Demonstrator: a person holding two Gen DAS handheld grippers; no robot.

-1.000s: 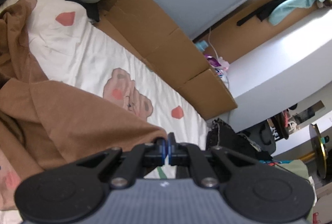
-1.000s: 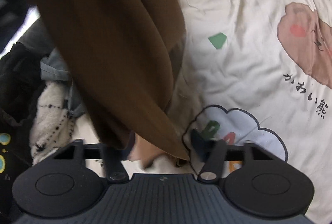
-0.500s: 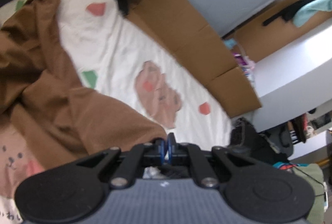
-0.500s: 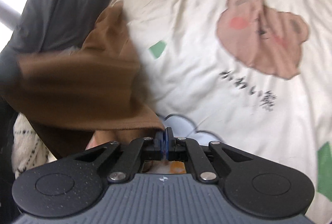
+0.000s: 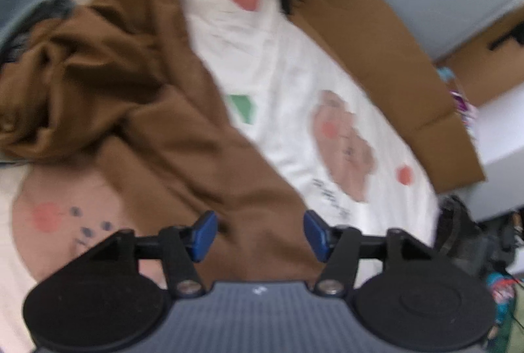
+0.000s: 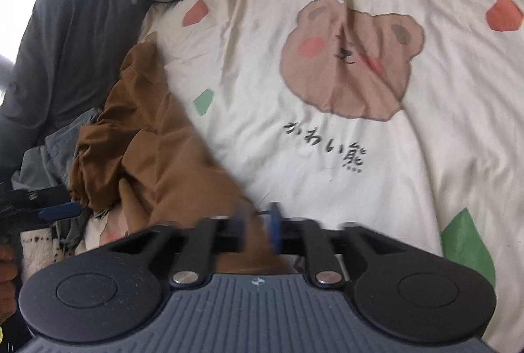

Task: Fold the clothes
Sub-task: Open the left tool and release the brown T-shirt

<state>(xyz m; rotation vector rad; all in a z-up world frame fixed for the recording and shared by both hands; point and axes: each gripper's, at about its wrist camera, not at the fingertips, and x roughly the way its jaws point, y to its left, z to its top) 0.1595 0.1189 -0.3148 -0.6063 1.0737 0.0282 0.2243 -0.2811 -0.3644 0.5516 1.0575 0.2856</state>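
The left hand-held gripper (image 5: 260,235) is wide open above the brown garment (image 5: 170,137), which lies crumpled on the bed (image 6: 327,156). The right hand-held gripper (image 6: 258,227) is slightly open, blurred, over the garment's edge.

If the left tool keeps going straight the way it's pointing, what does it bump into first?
Most likely the brown garment. The left tool is open, and the cloth lies right ahead between its fingers, over the bear-print sheet. The picture is blurry, so depth is uncertain.
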